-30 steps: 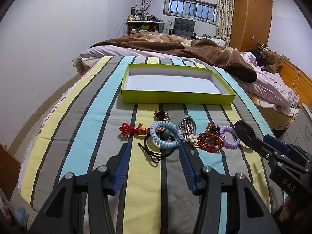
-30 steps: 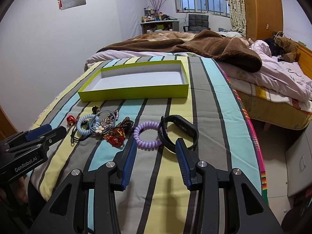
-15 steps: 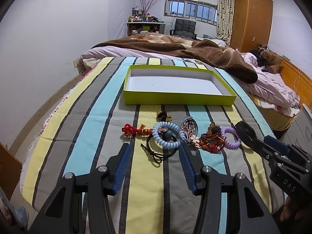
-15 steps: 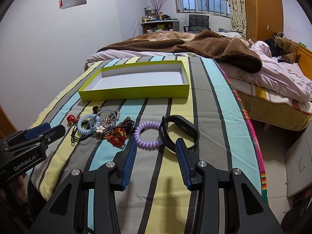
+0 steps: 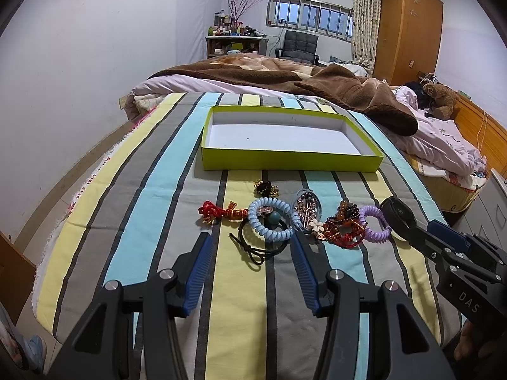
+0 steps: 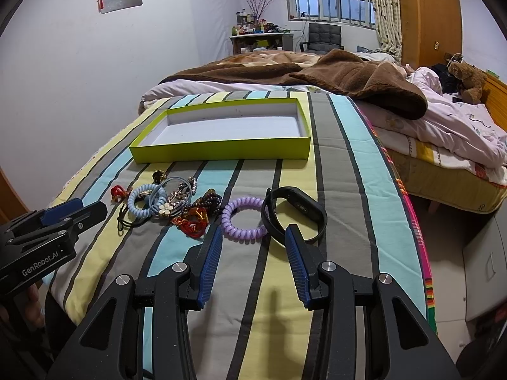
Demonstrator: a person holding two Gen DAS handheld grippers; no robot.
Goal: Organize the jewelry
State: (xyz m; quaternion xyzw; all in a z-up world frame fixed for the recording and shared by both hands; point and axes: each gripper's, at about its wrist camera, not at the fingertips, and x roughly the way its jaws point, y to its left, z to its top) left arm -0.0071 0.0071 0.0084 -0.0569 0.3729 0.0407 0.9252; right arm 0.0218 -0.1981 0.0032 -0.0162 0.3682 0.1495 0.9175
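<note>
Both views crept fwd; grippers (image 5: 250, 240) (image 6: 252, 237) gaping, empty; lime tray (image 5: 285, 161) w/ white floor.

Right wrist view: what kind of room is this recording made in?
A lived-in bedroom, most likely. A bed with a rumpled brown blanket and a teddy bear lies behind the striped cloth, and a wooden wardrobe stands by the window.

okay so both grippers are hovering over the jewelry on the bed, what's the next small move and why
Probably ease the right gripper forward and down to straddle the black band. Both grippers are open and hold nothing, the green box holds nothing yet, and the band lies apart at the right end of the row, just ahead of the right fingers, so it seems easier to pick than the tangled pieces near the left gripper.
</note>
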